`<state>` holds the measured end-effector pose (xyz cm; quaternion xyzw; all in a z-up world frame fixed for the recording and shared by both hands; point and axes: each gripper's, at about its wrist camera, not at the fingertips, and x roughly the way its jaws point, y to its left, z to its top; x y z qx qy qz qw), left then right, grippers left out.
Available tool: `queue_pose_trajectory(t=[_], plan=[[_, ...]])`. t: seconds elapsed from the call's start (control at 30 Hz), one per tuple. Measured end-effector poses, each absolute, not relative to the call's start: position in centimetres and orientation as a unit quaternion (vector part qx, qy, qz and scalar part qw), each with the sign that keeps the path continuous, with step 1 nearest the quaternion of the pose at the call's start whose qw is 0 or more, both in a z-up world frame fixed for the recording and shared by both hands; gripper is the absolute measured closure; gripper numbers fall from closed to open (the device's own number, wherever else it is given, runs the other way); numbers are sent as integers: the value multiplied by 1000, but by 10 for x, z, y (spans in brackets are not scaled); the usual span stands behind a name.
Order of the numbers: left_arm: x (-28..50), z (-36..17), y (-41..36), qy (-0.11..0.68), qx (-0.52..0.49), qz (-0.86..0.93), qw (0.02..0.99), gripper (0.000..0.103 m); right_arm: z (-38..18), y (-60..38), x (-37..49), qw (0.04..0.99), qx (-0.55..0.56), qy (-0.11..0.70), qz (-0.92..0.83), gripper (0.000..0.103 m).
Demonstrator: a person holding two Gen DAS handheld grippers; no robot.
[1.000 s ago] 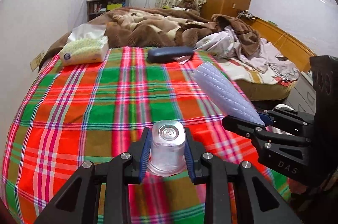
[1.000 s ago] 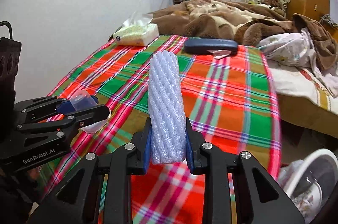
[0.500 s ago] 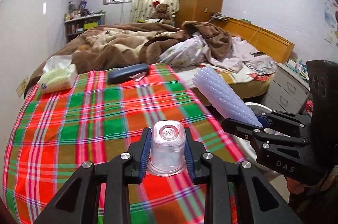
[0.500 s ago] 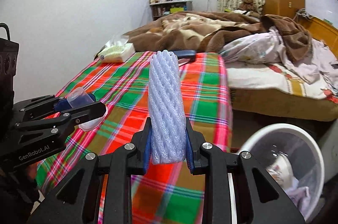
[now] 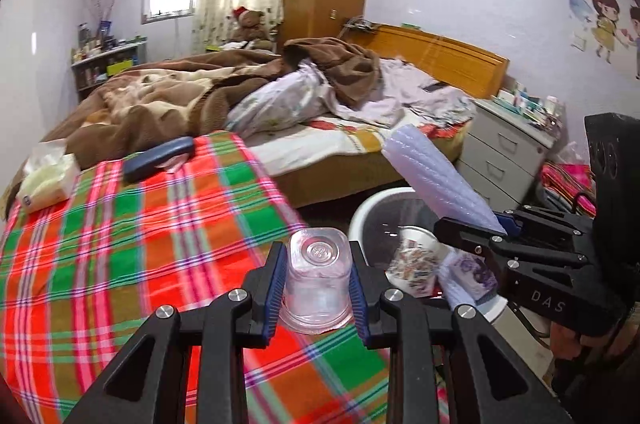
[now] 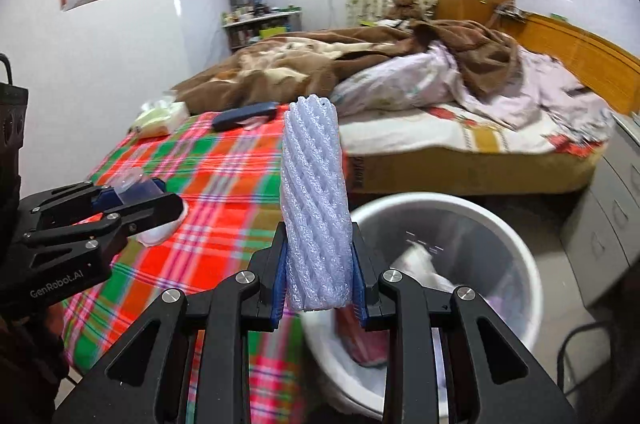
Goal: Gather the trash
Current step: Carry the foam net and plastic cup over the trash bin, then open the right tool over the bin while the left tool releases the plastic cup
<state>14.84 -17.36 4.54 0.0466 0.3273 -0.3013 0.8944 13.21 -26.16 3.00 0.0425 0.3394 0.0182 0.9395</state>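
White foam netting sleeve (image 6: 316, 208), clenched by right gripper (image 6: 318, 288), is now arriving above round white bin (image 6: 532, 264); left gripper (image 5: 316, 288) is gripping clear plastic cup (image 5: 316, 280).

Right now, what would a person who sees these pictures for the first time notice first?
First, the white foam net sleeve standing upright in the right hand-held gripper, just before the white trash bin. Next, the clear plastic cup clamped upside down in the left hand-held gripper, above the bright plaid cloth.
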Motion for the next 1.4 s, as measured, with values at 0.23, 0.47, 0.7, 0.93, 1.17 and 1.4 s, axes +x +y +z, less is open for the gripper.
queue_pose_trajectory(t=[0.23, 0.47, 0.7, 0.93, 1.17, 1.4], plan=[[145, 34, -220, 340, 62, -341, 874, 73, 20, -303, 116, 932, 65, 353, -45, 76], [146, 18, -262, 357, 78, -363, 857, 73, 4, -334, 112, 917, 78, 377, -99, 76], [151, 2, -289, 371, 94, -367, 848, 73, -6, -350, 109, 907, 85, 397, -110, 75], [154, -6, -300, 380, 95, -362, 846, 72, -11, -355, 111, 904, 85, 405, -107, 74], [153, -5, -297, 376, 98, -351, 852, 46, -15, -358, 112, 901, 97, 409, -109, 46], [149, -1, -287, 375, 88, -346, 856, 46, -9, -353, 107, 906, 98, 398, -109, 45]])
